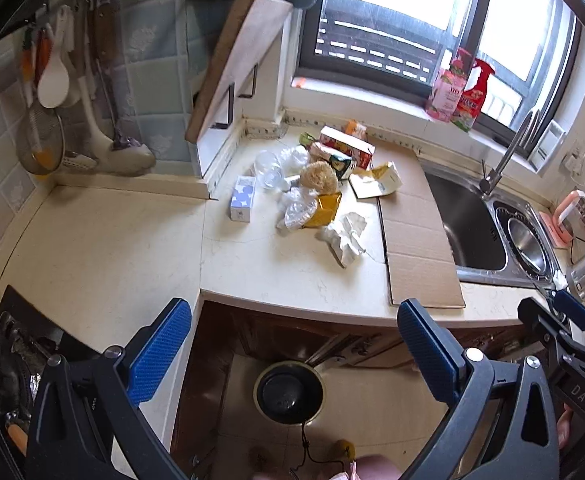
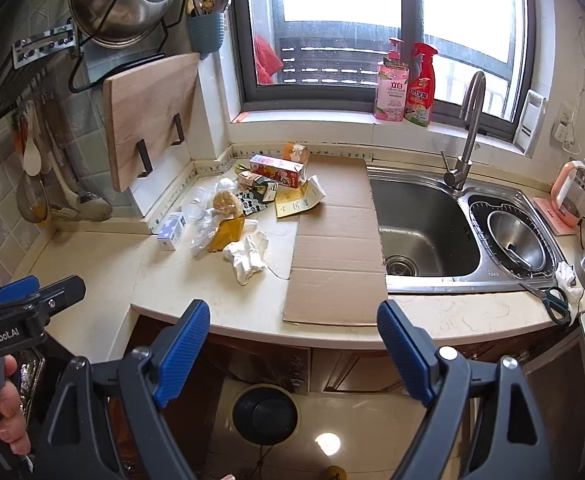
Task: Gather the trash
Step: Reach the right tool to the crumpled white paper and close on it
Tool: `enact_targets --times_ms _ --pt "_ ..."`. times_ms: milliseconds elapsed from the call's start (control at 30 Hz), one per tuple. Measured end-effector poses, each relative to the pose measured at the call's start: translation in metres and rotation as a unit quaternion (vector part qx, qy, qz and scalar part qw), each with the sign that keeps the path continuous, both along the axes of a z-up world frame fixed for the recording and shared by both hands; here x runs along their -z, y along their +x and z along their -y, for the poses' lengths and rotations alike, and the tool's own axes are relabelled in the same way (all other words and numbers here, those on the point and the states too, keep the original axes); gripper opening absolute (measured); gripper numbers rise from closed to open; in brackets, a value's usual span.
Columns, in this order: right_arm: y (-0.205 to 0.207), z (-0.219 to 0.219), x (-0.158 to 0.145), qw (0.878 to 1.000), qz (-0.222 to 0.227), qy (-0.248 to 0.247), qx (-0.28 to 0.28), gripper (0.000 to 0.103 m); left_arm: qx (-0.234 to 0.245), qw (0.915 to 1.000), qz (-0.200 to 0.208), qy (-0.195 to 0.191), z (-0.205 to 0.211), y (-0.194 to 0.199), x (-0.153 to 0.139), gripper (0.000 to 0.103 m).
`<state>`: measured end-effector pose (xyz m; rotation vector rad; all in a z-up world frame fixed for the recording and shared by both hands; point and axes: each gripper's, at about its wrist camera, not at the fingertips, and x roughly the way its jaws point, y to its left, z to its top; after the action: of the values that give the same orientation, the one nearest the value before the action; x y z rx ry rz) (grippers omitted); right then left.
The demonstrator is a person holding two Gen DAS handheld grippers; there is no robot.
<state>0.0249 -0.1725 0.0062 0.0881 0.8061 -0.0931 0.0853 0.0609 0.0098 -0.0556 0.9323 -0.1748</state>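
Two grippers — left gripper [image 1: 294, 344], right gripper [image 2: 292, 346] — gape wide before the trash-strewn counter [image 2: 196, 292].

1. a pale stone counter [image 2: 196, 300] bends round the corner and runs to the steel sink [image 2: 424, 220]
2. a flat sheet of cardboard [image 2: 336, 248] lies on it just beside the sink
3. left of the cardboard sits a heap of trash: crumpled tissue [image 2: 248, 256], a yellow wrapper [image 2: 226, 234], clear plastic [image 2: 202, 232], a small blue and white box [image 2: 171, 229], a red and white carton [image 2: 278, 170]
4. scissors [image 2: 548, 300] lie near the counter's right end
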Motion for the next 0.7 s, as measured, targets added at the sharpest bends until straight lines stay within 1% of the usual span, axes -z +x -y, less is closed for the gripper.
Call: enact_targets --times_ms 133,233,333,433,500,633,700 --pt "0.023 0.005 0.007 1.000 -0.011 -0.010 -0.013 0.086 -0.003 0.9998 -0.014 0.014 0.008 0.018 0.011 0.102" --pt "0.048 0.011 0.016 0.999 -0.027 0.006 -0.039 0.086 -0.008 0.9997 -0.018 0.013 0.016 0.034 0.020 0.102" --pt "0.081 0.018 0.031 0.996 -0.046 0.026 -0.074 0.086 -0.031 0.9992 -0.023 0.000 0.018 0.053 0.032 0.102" --pt "0.117 0.022 0.051 0.990 -0.072 0.035 -0.112 0.086 -0.066 0.9971 -0.037 0.001 0.015 0.075 0.050 0.102" --pt "0.143 0.024 0.067 0.985 -0.092 0.041 -0.137 0.086 -0.083 0.9954 -0.048 -0.001 0.013 0.092 0.064 0.094" --pt "0.183 0.022 0.102 0.976 -0.125 0.047 -0.173 0.086 -0.110 0.9911 -0.073 -0.014 0.007 0.121 0.092 0.088" --pt "0.205 0.017 0.122 0.970 -0.143 0.049 -0.191 0.086 -0.121 0.9893 -0.080 -0.018 0.005 0.131 0.103 0.088"
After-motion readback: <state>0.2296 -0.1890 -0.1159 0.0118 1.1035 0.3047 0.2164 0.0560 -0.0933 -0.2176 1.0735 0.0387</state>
